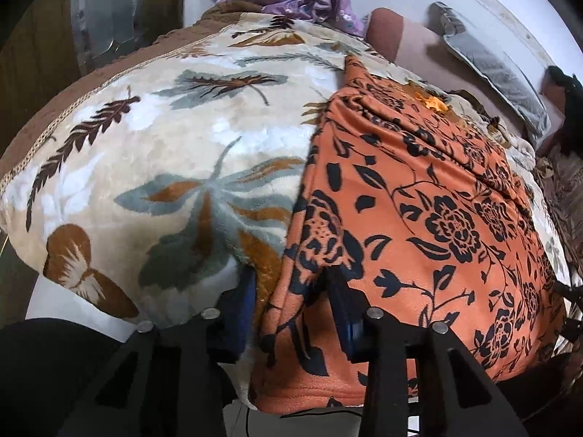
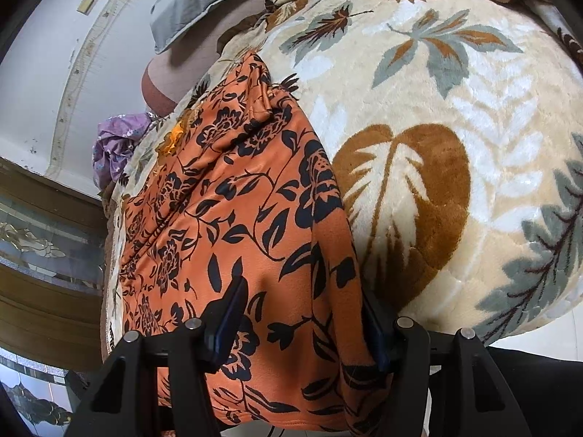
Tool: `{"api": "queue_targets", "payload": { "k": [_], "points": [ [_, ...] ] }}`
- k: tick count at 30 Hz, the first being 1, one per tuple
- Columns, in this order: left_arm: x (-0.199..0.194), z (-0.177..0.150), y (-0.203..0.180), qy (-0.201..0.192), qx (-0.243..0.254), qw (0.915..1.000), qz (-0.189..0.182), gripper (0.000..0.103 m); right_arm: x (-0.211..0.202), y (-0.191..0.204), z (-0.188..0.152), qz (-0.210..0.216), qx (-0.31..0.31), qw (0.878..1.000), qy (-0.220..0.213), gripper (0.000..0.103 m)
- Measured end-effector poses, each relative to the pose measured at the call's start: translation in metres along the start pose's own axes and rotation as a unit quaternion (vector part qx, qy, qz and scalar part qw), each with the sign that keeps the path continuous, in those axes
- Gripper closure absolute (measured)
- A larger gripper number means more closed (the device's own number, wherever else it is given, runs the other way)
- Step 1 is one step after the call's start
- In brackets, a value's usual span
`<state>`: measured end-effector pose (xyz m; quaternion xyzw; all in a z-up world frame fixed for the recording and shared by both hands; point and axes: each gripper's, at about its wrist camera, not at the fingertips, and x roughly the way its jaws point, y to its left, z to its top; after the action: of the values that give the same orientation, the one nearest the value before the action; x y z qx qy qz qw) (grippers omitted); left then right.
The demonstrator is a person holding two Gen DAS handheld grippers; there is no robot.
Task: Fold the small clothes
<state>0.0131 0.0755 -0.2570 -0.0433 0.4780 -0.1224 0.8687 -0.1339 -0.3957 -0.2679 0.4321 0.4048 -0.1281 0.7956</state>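
Garment: orange fleece cloth with black flower print (image 1: 419, 196) lies flat on cream leaf-patterned plush blanket (image 1: 164, 138) on the bed. Left tool (image 1: 291, 306) straddles its near-left edge, jaws partly open w/ cloth between (pinch unconfirmed). Right tool (image 2: 306, 324) likewise at near-right edge. Step: gripping corners; next, lift and fold away.

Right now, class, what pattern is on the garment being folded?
Black flowers on orange garment; right wrist view.
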Motion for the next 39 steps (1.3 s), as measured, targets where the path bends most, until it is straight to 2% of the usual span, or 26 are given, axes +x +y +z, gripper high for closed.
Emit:
{"api": "queue_targets", "payload": {
  "k": [2,6,8,10,12,16,20,24,26,27,28,30,33,35,36,37,39],
  "points": [
    [-0.002,0.001,0.0,-0.004,-0.001,0.9999,-0.013,0.052,0.0,0.0,0.0,0.001,0.001,1.0,0.0,0.041],
    [-0.005,0.001,0.003,-0.007,-0.01,0.9995,-0.028,0.051,0.0,-0.001,0.0,0.004,0.002,1.0,0.001,0.041],
    [-0.007,0.0,0.004,-0.005,-0.013,0.9993,-0.033,0.053,0.0,-0.002,0.0,0.006,0.004,1.0,0.001,0.041],
    [-0.009,-0.001,0.003,-0.004,-0.012,0.9995,-0.03,0.062,0.0,-0.002,0.001,0.007,0.006,1.0,0.001,0.041],
    [-0.012,-0.004,0.005,-0.006,-0.015,0.9993,-0.034,0.063,0.001,-0.002,0.0,0.006,0.005,1.0,0.001,0.041],
    [-0.021,-0.009,0.004,-0.001,-0.02,0.9987,-0.048,0.063,0.001,-0.001,0.0,0.002,0.002,1.0,0.001,0.041],
    [-0.032,-0.018,-0.003,-0.01,-0.003,0.9995,-0.031,0.063,0.001,-0.002,0.001,0.005,0.005,1.0,0.002,0.041],
    [-0.028,-0.021,-0.006,0.005,0.003,0.9991,-0.043,0.063,0.002,-0.001,0.001,0.003,0.005,1.0,0.002,0.041],
    [-0.023,-0.021,-0.002,0.018,-0.008,0.9985,-0.052,0.071,0.001,-0.001,0.001,0.003,0.004,1.0,0.002,0.041],
    [-0.022,-0.022,0.0,0.022,-0.013,0.9981,-0.056,0.084,0.001,-0.001,0.001,0.005,0.004,1.0,0.002,0.041],
    [-0.02,-0.022,0.001,0.026,-0.017,0.9976,-0.061,0.091,0.001,-0.002,0.001,0.007,0.005,1.0,0.003,0.041],
    [-0.021,-0.023,0.002,0.028,-0.023,0.9975,-0.061,0.091,0.0,-0.003,0.001,0.011,0.01,1.0,0.003,0.041],
    [-0.025,-0.02,0.0,0.017,-0.018,0.9992,-0.032,0.091,0.0,-0.003,0.001,0.011,0.012,1.0,0.003,0.041],
    [-0.028,-0.018,0.003,0.014,-0.018,0.9996,-0.017,0.089,0.0,-0.003,0.001,0.01,0.01,1.0,0.003,0.041],
    [-0.029,-0.017,0.004,0.014,-0.019,0.9996,-0.013,0.08,0.0,-0.003,0.001,0.009,0.009,1.0,0.003,0.041],
    [-0.029,-0.017,0.005,0.016,-0.022,0.9996,-0.008,0.061,0.0,-0.003,0.001,0.008,0.009,1.0,0.003,0.041],
    [-0.026,-0.018,0.006,0.024,-0.022,0.9995,-0.005,0.046,0.0,-0.003,0.001,0.009,0.011,1.0,0.004,0.041]
  ]
}}
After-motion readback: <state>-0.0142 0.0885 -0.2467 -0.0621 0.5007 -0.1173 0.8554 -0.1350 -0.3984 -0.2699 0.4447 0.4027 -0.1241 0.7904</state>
